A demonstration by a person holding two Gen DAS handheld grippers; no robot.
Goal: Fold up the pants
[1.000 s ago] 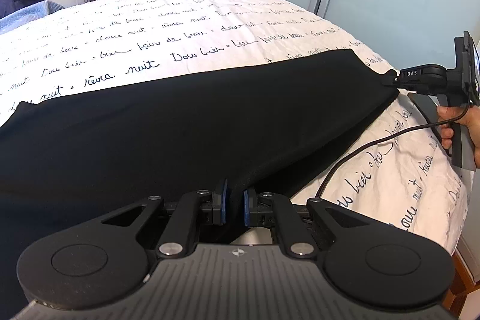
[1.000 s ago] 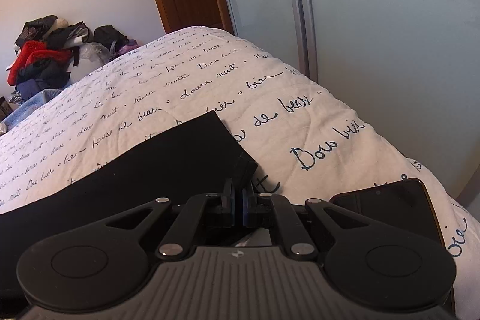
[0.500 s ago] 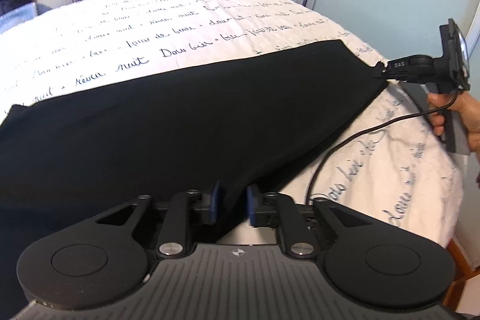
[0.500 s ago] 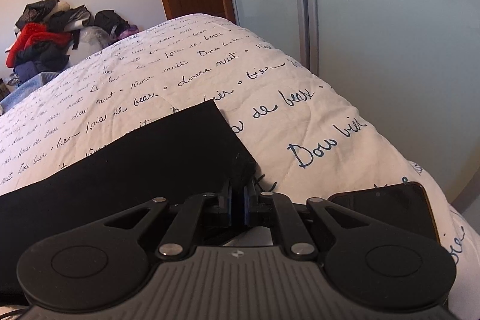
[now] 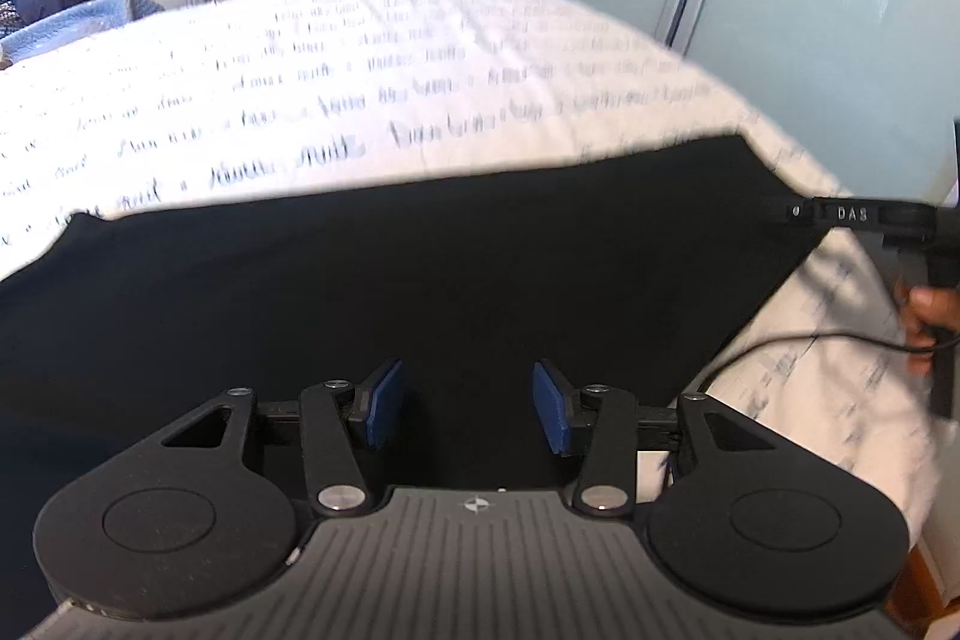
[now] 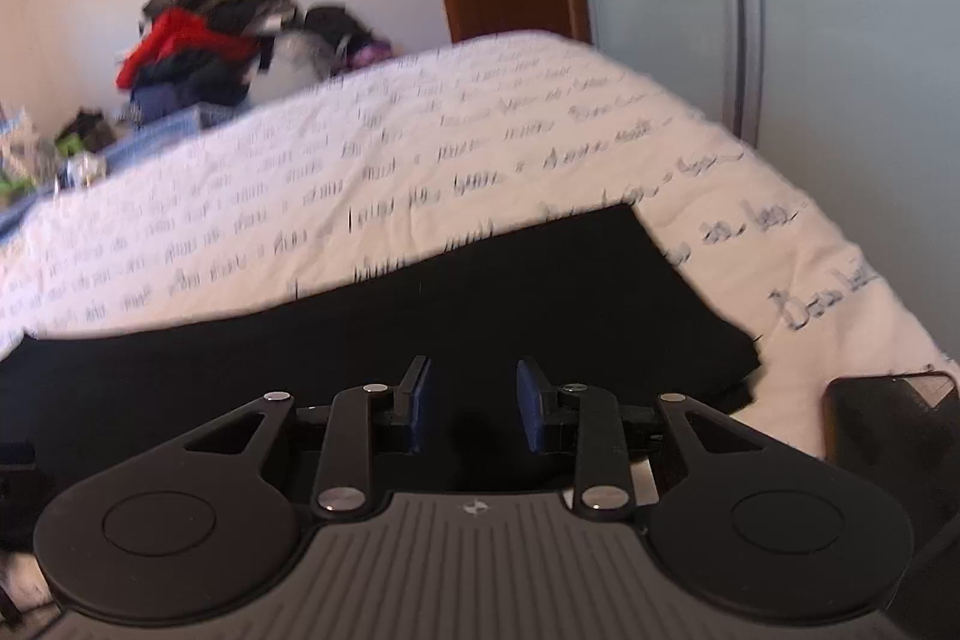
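The black pants (image 5: 420, 274) lie flat on the bed as a long dark strip. My left gripper (image 5: 468, 403) is open just above their near edge, its blue pads (image 5: 384, 403) apart and holding nothing. My right gripper (image 6: 474, 403) is open over the pants' right end (image 6: 540, 298), near the corner, and holds nothing. In the left wrist view the right gripper (image 5: 864, 220) shows at the pants' far right corner, held by a hand.
The bed has a white cover with dark script (image 5: 360, 88). A dark phone (image 6: 888, 424) lies on the cover by the pants' right end. A cable (image 5: 780, 346) runs across the cover. A clothes pile (image 6: 204, 40), a wooden door and frosted sliding panels stand behind.
Both grippers have opened and let go of the pants' edge. Both have lifted and pulled back a little; the pants stay flat on the bed.
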